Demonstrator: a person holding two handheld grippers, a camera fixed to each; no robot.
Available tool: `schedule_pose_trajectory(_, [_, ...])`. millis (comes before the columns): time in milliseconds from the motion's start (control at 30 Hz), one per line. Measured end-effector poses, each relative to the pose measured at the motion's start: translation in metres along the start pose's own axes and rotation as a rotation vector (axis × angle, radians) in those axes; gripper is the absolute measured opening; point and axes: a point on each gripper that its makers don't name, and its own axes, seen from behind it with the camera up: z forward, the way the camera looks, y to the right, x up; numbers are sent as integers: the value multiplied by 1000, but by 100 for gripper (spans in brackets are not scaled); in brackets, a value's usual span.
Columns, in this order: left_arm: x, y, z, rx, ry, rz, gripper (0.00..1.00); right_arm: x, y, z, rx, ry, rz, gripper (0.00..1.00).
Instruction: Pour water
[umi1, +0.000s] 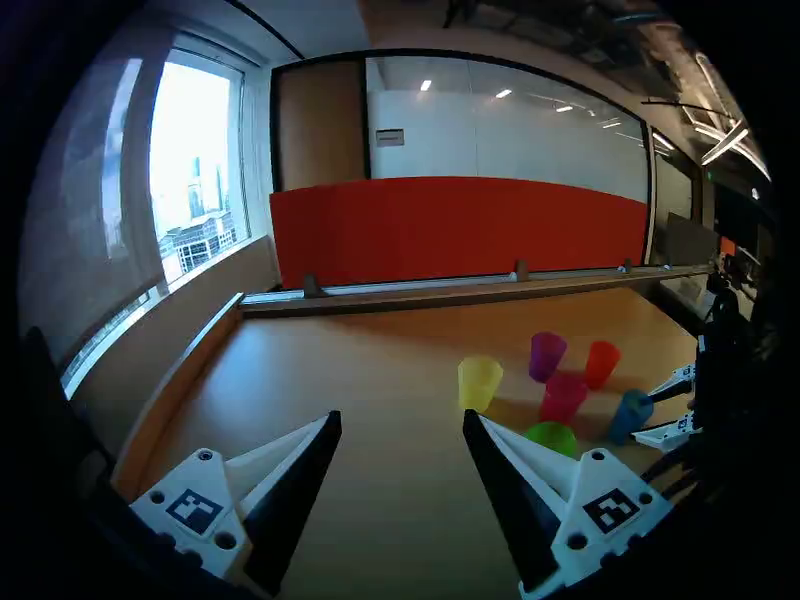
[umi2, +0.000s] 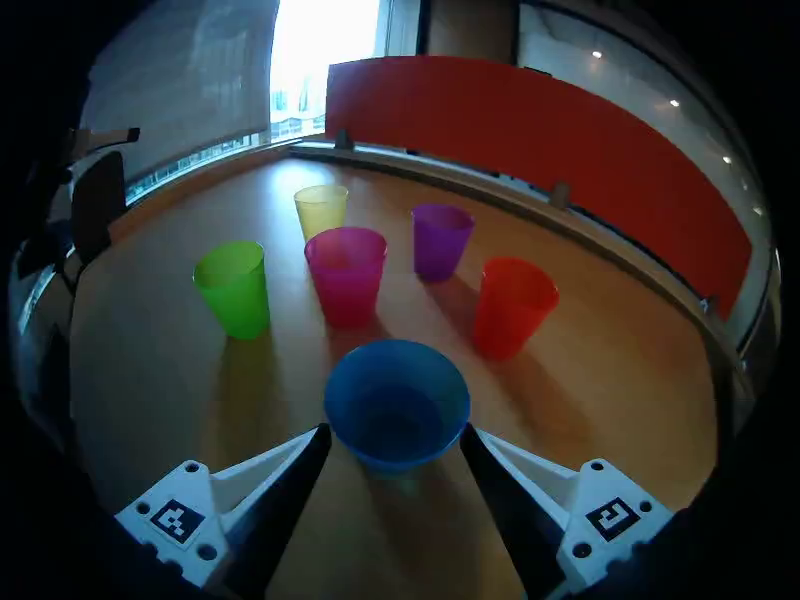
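Six plastic cups stand on a wooden table (umi2: 600, 400). In the right gripper view the blue cup (umi2: 397, 403) sits upright between the fingers of my right gripper (umi2: 394, 432), which is spread wide and flanks its rim; the fingers do not visibly squeeze it. Behind it stand the green cup (umi2: 234, 288), magenta cup (umi2: 346, 273), yellow cup (umi2: 321, 210), purple cup (umi2: 441, 240) and orange cup (umi2: 511, 305). My left gripper (umi1: 401, 425) hangs open over bare table, left of the cups. In its view the blue cup (umi1: 630, 415) stands between the right gripper's fingers (umi1: 672, 384).
A raised wooden ledge (umi1: 180, 375) and a window border the table's left side. A red partition (umi1: 460, 228) with a rail closes off the far edge. Bare tabletop (umi1: 350, 370) stretches in front of the left gripper.
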Motion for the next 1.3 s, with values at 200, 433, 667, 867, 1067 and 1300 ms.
schedule_pose_trajectory(200, [1,-4,0,8,1,-7,90,5,0,4,5,24,0,100])
schedule_pose_trajectory(433, [-1,-2,-1,5,-5,2,90,6,-1,9,21,35,-21,100])
schedule_pose_trajectory(667, [-3,-2,-3,6,-8,5,90,9,0,13,33,51,-34,100])
schedule_pose_trajectory(867, [-3,-2,-4,6,-10,8,90,8,1,14,43,57,-41,99])
schedule_pose_trajectory(1067, [-5,-1,-4,6,-13,10,90,9,2,14,51,68,-53,96])
schedule_pose_trajectory(1300, [-7,1,-4,3,-18,14,90,10,3,16,60,81,-63,93])
